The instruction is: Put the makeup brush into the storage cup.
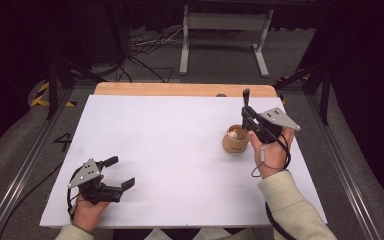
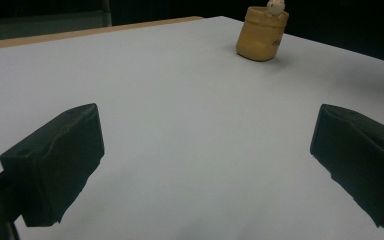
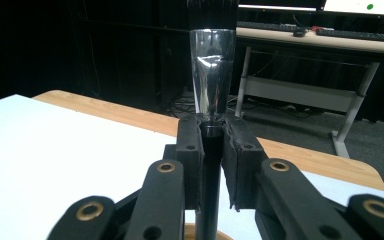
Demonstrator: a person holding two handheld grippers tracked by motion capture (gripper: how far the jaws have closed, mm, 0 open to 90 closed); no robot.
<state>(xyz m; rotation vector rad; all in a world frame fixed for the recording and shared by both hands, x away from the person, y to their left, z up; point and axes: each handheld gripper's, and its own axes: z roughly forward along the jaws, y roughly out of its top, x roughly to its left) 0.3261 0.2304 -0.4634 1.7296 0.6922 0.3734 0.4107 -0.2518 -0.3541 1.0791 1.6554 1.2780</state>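
High view: right tongs (image 1: pixel 246 111) with brush (image 1: pixel 246 95) near table (image 1: pixel 180 150) edge.

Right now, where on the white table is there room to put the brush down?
The white table is bare between the left gripper and the wooden cup, and along the far wooden edge. It is crowded only at the cup, where the right gripper holds the brush.

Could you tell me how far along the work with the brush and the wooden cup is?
Done: the right gripper is clamped on the brush, upright above the cup. In hand: holding it there. Left: whether it goes in or away, I cannot tell. The left gripper rests open on the table.
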